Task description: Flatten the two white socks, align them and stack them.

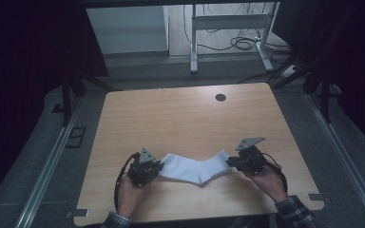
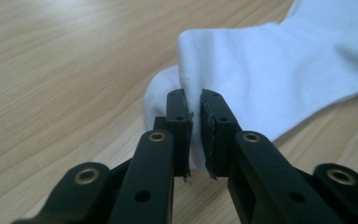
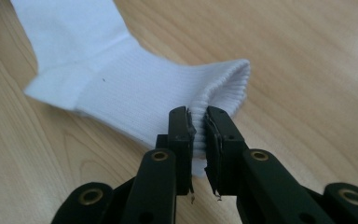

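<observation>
A white sock (image 1: 197, 168) lies stretched across the near part of the wooden table (image 1: 180, 114), bent at the heel. My left gripper (image 1: 158, 166) is shut on its toe end, pinching a fold of the sock (image 2: 242, 79) between the jaws of the left gripper (image 2: 195, 116). My right gripper (image 1: 230, 162) is shut on the ribbed cuff of the sock (image 3: 135, 88), whose cloth is squeezed between the jaws of the right gripper (image 3: 198, 128). Both hands reach in from the table's near edge.
A round black cable hole (image 1: 220, 97) sits near the table's far edge. Beyond the table stand metal desk legs (image 1: 193, 42) with cables on the floor. Rails run along both sides of the table.
</observation>
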Tool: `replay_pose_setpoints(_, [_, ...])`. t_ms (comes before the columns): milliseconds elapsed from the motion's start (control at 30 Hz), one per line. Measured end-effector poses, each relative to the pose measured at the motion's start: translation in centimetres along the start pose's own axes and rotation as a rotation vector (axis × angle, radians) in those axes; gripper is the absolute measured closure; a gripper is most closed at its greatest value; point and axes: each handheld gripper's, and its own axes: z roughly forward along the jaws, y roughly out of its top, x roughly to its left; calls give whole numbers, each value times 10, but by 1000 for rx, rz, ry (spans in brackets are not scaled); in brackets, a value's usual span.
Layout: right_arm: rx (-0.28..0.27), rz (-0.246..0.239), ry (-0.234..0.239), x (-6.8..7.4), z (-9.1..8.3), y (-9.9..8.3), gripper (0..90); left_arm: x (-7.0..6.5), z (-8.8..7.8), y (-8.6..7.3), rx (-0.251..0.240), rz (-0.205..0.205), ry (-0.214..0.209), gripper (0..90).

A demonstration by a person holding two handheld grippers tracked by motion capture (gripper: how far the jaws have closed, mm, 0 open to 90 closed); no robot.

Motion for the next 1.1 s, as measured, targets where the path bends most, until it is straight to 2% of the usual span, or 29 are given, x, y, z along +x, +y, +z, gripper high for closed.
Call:
replay_pose_setpoints(67, [29,0,-4,-1,5,-4,755,-1,6,-3,36,3,20,759])
replay_pose_setpoints(133, [42,4,-22,-2,5,-6,709,-2,7,-4,46,4,51,633])
replay_pose_setpoints(233, [8,7,-57,-2,-3,-3,642,-1,-1,0,13,1,74,479])
replay_pose_setpoints(267, [-3,12,-64,-3,-5,-2,623,0,-5,4,-16,-19,71,459])
replay_pose_setpoints(333, [-28,14,-74,-2,-5,2,589,2,-6,6,-33,-38,56,423])
replay_pose_setpoints(400, [-30,10,-81,-1,-1,5,574,4,-3,6,-35,-54,46,424])
replay_pose_setpoints(567, [-9,0,-98,1,14,8,560,8,10,1,-2,-81,27,434])
replay_pose_setpoints(733, [31,14,-103,-3,23,1,535,11,17,-2,16,-86,40,451])
replay_pose_setpoints(900, [43,32,-87,-3,27,-1,545,12,24,-5,35,-79,22,518])
replay_pose_setpoints(1000, [33,37,-56,-4,28,-3,628,12,25,-6,22,-85,-5,595])
replay_pose_setpoints(1033, [33,54,-35,-4,28,-4,690,12,25,-6,18,-86,-19,631])
replay_pose_setpoints(1100, [33,84,-3,-6,29,-4,747,12,26,-6,16,-92,-46,715])
